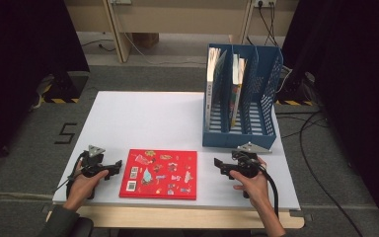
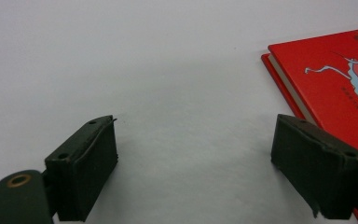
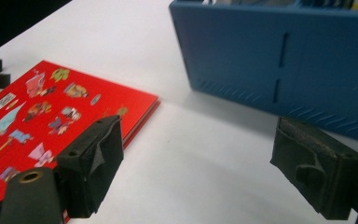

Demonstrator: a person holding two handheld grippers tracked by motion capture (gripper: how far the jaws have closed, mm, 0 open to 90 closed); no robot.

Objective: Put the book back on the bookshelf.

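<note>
Lying flat near the worktop's (image 1: 128, 113) front edge, the red book (image 1: 159, 174) sits between both grippers, seemingly ready for a two-sided lift. Left gripper (image 1: 109, 168) and right gripper (image 1: 220, 165) flank it, jaws released. The blue rack (image 1: 266, 94) waits at the right edge.

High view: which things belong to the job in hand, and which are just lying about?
In the job:
red book
left tongs, open
right tongs, open
blue file rack

Lying about:
books in the rack
cables on the floor
</note>
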